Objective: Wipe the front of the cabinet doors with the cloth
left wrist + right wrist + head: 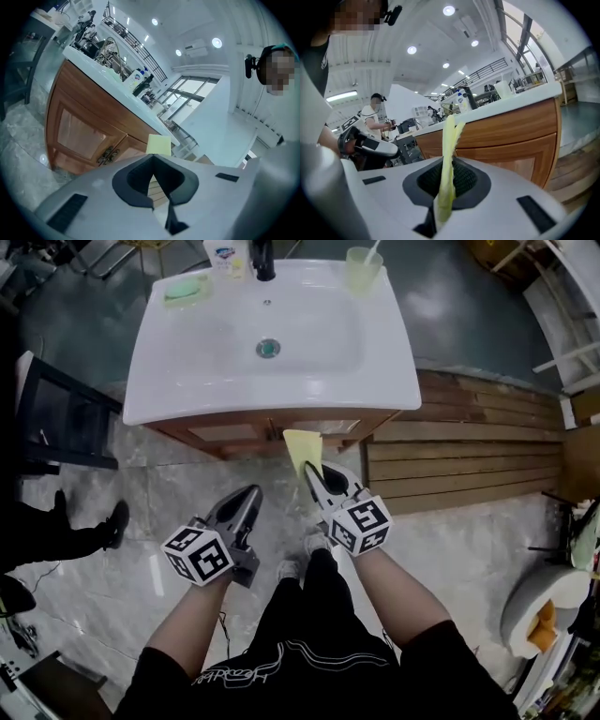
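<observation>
As I read it from here, stage: the approach to the wipe; I see no sign that any door front has been wiped.
Right gripper (317, 486): clenched on the cloth (302, 448), just right of centre in the head view; its own view shows the yellow fabric (449, 154) pinched edge-on between the jaws and standing up out of them.
Left gripper (248, 495): closed with nothing between the jaws, lower and to the left of the right one, pointing up at the doors.
Cloth position: its free end reaches the lower edge of the cabinet doors (225, 432), under the front rim of the sink (394, 371). I cannot tell whether it is touching the wood or only just short of it.
Doors: in the left gripper view they fill the left half (79, 136), with the cloth (159, 144) at their right end near the centre.
Done so far: cloth picked up and carried to the cabinet.
Left to do, by my judgement: press the cloth flat on the wood and sweep it across both door fronts, which is really the whole wipe.
</observation>
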The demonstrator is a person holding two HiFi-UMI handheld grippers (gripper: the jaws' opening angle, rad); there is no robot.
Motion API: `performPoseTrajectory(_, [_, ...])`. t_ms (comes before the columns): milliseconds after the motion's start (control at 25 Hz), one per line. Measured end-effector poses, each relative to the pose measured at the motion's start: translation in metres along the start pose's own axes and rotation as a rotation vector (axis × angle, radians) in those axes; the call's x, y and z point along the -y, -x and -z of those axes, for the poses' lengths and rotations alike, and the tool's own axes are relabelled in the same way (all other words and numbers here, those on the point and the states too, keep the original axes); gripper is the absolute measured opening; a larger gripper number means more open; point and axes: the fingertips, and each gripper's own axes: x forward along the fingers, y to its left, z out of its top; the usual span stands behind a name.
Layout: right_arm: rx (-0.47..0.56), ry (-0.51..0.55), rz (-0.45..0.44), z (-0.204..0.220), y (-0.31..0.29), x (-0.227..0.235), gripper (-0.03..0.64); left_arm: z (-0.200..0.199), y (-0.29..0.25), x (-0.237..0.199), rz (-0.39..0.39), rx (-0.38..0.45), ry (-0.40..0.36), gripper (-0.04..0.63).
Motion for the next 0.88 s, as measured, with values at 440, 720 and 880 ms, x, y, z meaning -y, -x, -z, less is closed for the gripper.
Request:
performPoseTrajectory(440, [-0.037,0.068,0.005,0.034,-0.077,0.004,0.040,0.002,-0.023,-0.042,-0.018,0.000,0.025,0.005])
performPoseTrajectory(720, [-0.058,0.037,0.049,0.041,-0.101,0.029,0.040,0.012,-0.033,-0.049,-0.027,-0.012,0.033,0.005])
performPoseTrajectory(880, [-0.069,0.036,0.078,0.045,-0.101,0.046,0.040,0.013,-0.037,-0.049,-0.028,-0.015,0.019,0.005])
